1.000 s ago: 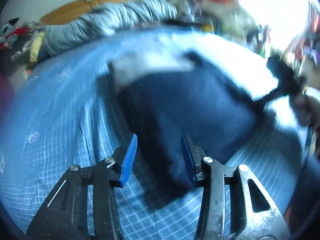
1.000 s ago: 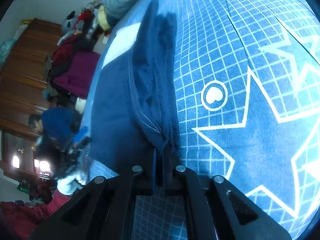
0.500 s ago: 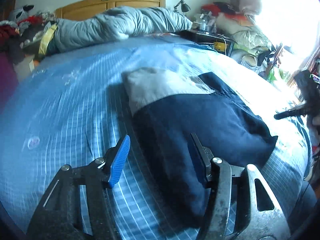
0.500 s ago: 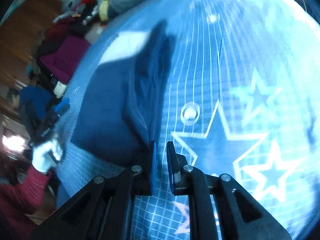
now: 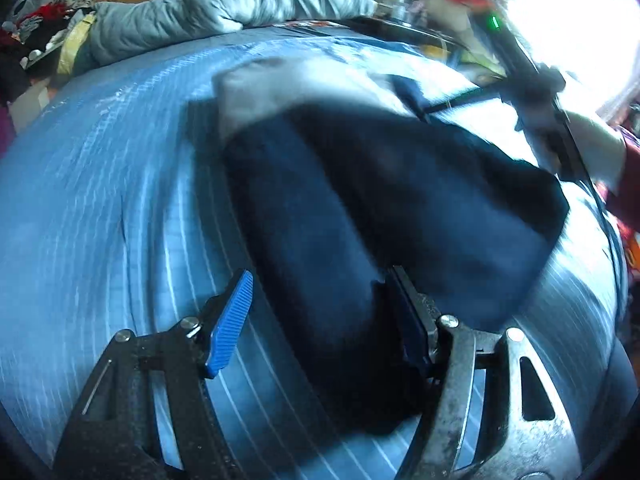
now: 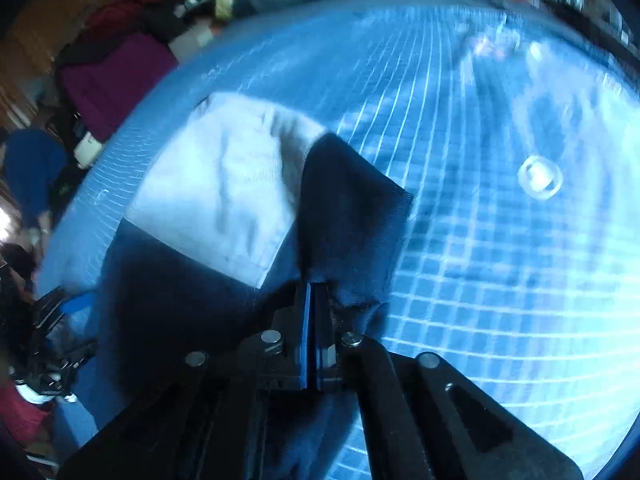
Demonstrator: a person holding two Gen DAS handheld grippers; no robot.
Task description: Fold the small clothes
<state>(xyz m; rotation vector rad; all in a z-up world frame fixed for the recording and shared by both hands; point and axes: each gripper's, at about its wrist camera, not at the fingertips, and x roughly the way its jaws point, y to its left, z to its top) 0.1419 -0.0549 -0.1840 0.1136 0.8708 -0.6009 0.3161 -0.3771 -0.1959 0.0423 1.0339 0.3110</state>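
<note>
Navy-and-grey garment [image 5: 360,200] is spread on the blue grid bedsheet [image 5: 100,200], filling the centre of the left wrist view. It is judged soft, light and limp, so it would best be taken by an edge or corner. The left gripper [image 5: 316,312] is held wide apart, with the garment's near dark edge lying between its pads [image 5: 230,320], not pinched. In the right wrist view, lower centre, the right gripper [image 6: 314,312] is seen clamped on a dark fold, the grey panel [image 6: 216,192] lying to its upper left.
</note>
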